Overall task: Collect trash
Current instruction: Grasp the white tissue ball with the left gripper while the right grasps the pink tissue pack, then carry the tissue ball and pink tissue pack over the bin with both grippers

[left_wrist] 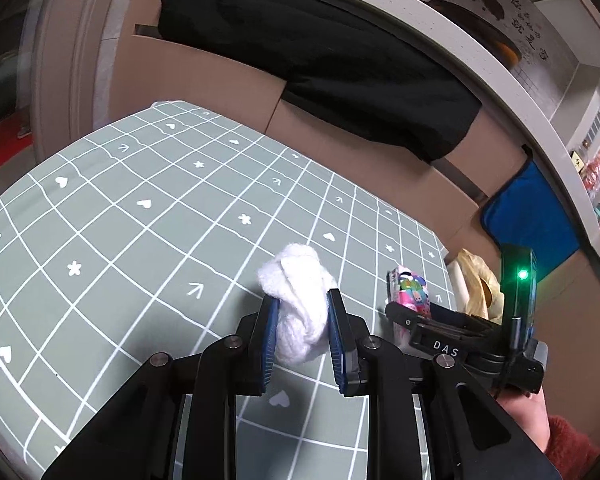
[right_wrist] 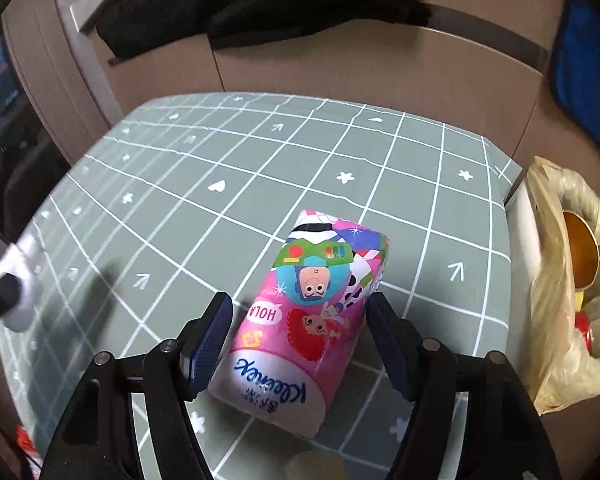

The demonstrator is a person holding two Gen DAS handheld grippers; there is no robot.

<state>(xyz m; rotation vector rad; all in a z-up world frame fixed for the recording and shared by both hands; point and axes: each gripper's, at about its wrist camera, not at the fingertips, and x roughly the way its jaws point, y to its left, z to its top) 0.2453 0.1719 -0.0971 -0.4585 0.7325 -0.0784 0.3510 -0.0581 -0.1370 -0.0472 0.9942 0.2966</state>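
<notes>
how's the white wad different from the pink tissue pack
The white wad is plain, soft and crumpled; the tissue pack is a smooth, printed pink block with cartoon figures. The wad is pinched in the left gripper; the pack sits between the right gripper's jaws, the right pad seemingly clear of it. The wad is the smaller. Both are over the green grid tablecloth.

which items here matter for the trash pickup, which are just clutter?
Job:
- white wad, held in left gripper
- tissue pack, between right gripper jaws
- bin bag off the table edge

Lying about:
- black cloth
- blue cloth
</notes>
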